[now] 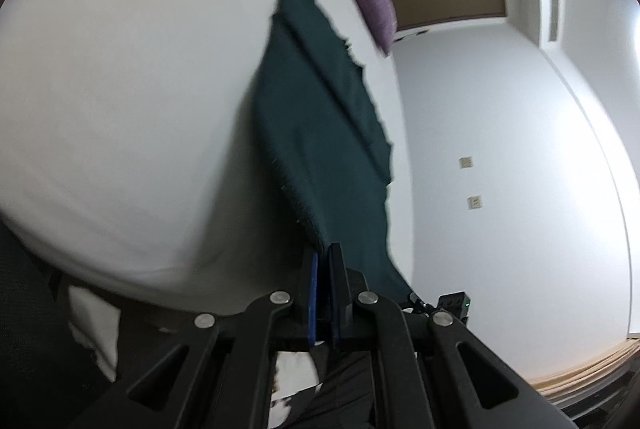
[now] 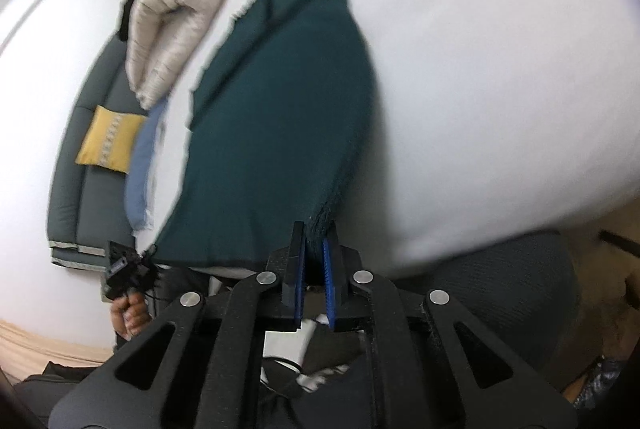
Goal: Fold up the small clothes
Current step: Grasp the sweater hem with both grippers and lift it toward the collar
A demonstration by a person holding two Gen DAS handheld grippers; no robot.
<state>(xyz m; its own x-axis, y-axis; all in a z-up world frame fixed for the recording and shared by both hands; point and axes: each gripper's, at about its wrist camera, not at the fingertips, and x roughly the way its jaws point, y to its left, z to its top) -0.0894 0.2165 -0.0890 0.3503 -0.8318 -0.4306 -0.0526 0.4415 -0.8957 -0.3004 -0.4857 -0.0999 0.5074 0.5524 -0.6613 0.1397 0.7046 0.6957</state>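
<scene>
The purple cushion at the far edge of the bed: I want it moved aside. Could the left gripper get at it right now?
Probably not. The left gripper is shut on the dark green cloth, which stretches between it and the purple cushion; it would have to let go first.

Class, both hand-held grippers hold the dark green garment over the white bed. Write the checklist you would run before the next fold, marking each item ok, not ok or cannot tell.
1. Left hand-held gripper shut on dark green garment: ok.
2. Right hand-held gripper pinching the garment's corner: ok.
3. Near edge taut between grippers: cannot tell.
4. Far end resting on white bed: ok.
5. Garment apart from beige quilted item: ok.
</scene>
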